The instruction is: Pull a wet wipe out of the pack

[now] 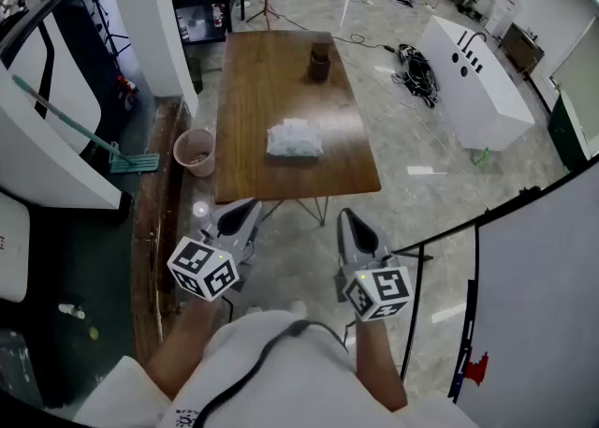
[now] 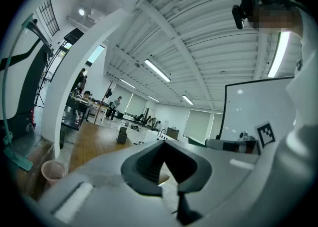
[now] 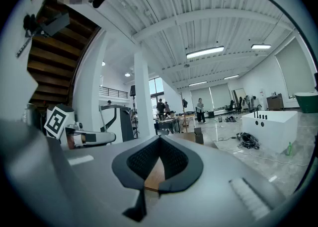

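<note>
We held both grippers level, side by side, short of the near end of the table (image 1: 251, 98) and well apart from everything on it. The left gripper (image 1: 241, 218) had its jaws together with nothing between them; in its own view (image 2: 167, 170) the dark pads met and only a sliver of table and floor showed through the gap behind them. The right gripper (image 1: 353, 229) looked the same, its jaws closed and empty in its own view (image 3: 157, 170). The pack (image 1: 295, 140) lay flat on the table at 12 o'clock from us, towards the near end and a little right of the midline, untouched. Further on at 12 o'clock, near the far end, stood a small brown box (image 1: 319, 63). At 9 o'clock from the pack a pink bucket (image 1: 195, 152) sat on the floor just beside the table's left edge, and a mop (image 1: 84, 131) leaned beyond it. At 2 o'clock from us a white tub (image 1: 473, 80) stood on the floor with a tangle of cables (image 1: 416, 70) beside it.
</note>
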Available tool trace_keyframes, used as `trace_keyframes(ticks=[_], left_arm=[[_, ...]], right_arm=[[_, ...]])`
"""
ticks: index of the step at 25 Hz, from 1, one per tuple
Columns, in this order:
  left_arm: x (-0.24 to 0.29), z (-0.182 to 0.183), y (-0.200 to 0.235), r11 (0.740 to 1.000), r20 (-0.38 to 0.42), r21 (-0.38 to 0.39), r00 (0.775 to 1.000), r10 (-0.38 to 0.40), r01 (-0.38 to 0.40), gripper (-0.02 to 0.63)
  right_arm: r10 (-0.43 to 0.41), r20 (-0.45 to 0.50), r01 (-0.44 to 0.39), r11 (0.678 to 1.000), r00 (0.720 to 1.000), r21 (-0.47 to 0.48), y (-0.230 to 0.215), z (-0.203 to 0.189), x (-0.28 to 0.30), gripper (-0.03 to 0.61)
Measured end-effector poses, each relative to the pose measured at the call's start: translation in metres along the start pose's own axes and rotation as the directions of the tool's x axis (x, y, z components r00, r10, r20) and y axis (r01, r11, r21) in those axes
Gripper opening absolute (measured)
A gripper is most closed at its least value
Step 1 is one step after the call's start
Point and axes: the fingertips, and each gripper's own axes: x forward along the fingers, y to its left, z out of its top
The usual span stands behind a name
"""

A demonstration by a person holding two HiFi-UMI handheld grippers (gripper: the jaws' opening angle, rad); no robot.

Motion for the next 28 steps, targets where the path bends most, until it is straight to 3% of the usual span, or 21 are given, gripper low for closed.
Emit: trace_keyframes(ticks=[14, 22, 28], left_arm=[[0.020, -0.006, 0.001, 0.998, 0.015, 0.026, 0.998, 0.064, -0.065, 0.006], [0.046, -0.010, -0.017, 0.999, 0.019, 0.023, 0.999, 0.031, -0.032, 0.008], [0.064, -0.011, -0.037, 0.997, 0.015, 0.062, 0.999, 0.050, -0.051, 0.008]], right_arm=[[0.038, -0.020, -0.037, 0.999, 0.999, 0.028, -0.026, -0.009, 0.004, 0.003], [0.068, 0.017, -0.069, 0.995, 0.998, 0.073, -0.055, -0.004, -0.001, 0.003], [0.112, -0.002, -0.112, 0.993, 0.994, 0.041, -0.067, -0.002, -0.004, 0.003]])
